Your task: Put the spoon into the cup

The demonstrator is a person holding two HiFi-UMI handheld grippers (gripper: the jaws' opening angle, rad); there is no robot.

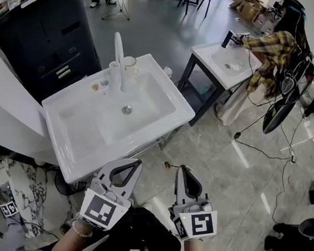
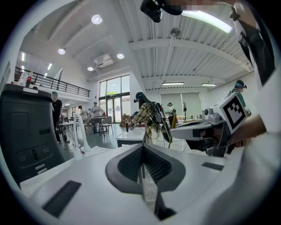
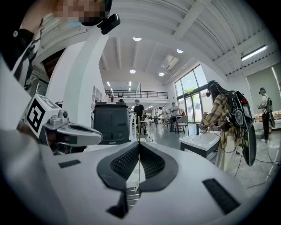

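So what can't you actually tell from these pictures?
Inside the cup: in the head view it is too small and far off to see any contents.
The spoon: the right gripper view shows only a thin gold edge pinched in the right gripper; its bowl is unreadable.
The small things on the sink rim: in the head view they are too tiny to name.

Two hand-held grippers sit side by side low in the head view, both pointing forward, away from the person's body. The left gripper [image 1: 137,162] has its jaws pressed together with nothing between them. The right gripper [image 1: 182,169] has its jaws closed on a thin gold spoon [image 3: 138,127], seen edge-on and rising past the jaw tips. Each gripper carries a square-marked cube at its rear. The left wrist [image 1: 81,229], wearing a pale bead bracelet, shows just below the left cube
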